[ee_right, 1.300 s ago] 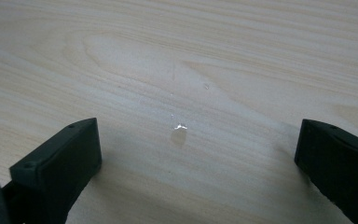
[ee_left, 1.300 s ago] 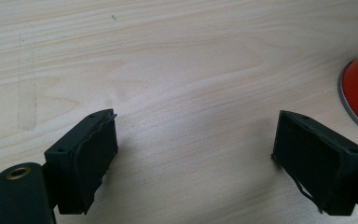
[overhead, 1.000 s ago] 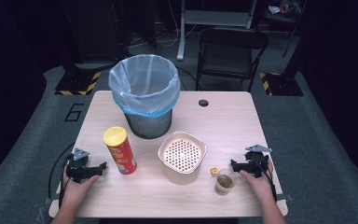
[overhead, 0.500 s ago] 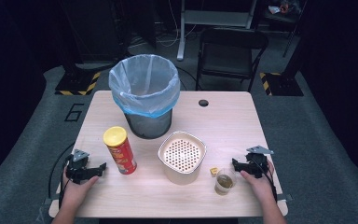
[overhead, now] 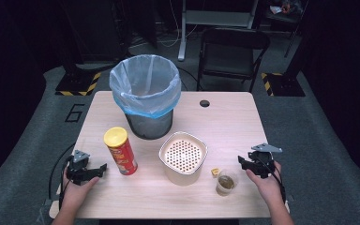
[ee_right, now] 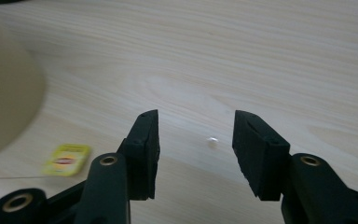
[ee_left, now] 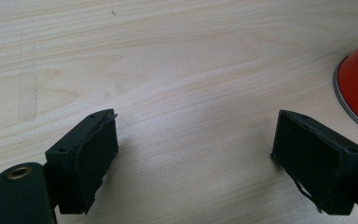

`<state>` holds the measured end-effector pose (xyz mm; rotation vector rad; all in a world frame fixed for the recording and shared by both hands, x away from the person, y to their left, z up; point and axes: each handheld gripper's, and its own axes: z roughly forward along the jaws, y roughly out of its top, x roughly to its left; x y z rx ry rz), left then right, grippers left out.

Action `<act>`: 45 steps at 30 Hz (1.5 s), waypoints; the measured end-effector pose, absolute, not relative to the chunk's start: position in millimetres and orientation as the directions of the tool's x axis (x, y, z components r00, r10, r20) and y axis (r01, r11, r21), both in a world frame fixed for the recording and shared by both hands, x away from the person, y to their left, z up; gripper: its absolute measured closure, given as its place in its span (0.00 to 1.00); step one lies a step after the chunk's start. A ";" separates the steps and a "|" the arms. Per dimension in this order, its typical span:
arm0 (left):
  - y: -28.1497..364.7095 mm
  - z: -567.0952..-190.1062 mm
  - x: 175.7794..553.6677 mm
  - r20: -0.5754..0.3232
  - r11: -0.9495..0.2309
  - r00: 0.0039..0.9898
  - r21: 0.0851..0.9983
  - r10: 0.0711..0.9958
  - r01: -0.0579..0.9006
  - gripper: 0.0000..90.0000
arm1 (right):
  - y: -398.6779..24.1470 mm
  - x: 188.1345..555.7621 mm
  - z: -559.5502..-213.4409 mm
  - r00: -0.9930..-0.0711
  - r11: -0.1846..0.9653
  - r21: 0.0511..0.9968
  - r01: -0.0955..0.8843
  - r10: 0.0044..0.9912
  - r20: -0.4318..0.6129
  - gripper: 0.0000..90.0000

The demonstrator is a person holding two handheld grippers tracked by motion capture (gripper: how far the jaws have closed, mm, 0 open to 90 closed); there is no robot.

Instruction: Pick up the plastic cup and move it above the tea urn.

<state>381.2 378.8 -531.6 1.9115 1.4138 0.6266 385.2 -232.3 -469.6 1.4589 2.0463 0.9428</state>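
Nearest to the person, the right gripper (overhead: 249,163) hovers just beside the small cup (overhead: 227,182) of brownish liquid; its jaws have just been closing, now half narrowed with nothing between them. The yellow tea-bag tag (ee_right: 67,159) lies on the table (overhead: 225,122) near it. The left gripper (overhead: 93,171) rests with jaws wide and empty beside the red chip can (overhead: 120,151). It seems the approach step; next the right gripper must align on the tag or cup. Farther away stand the strainer bowl (overhead: 183,156) and the lined bin (overhead: 145,95).
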 end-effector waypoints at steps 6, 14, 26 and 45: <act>377.6 -531.9 380.4 -0.020 -0.177 0.291 0.752 0.957 0.635 0.15 | -206.1 376.9 -436.8 -0.418 0.234 0.774 0.588 0.907 0.043 0.67; 378.0 -531.8 380.7 -0.018 -0.180 0.292 0.752 0.956 0.635 0.15 | -175.1 383.6 -407.9 -0.522 0.236 0.800 0.551 0.846 0.109 0.72; 377.9 -531.8 380.7 -0.017 -0.180 0.292 0.751 0.956 0.635 0.15 | -131.8 393.3 -394.1 -0.607 0.306 0.789 0.533 0.788 0.104 0.77; 377.8 -531.9 380.7 -0.018 -0.180 0.293 0.753 0.956 0.633 0.15 | -116.2 403.1 -407.4 -0.613 0.354 0.746 0.564 0.785 0.091 0.88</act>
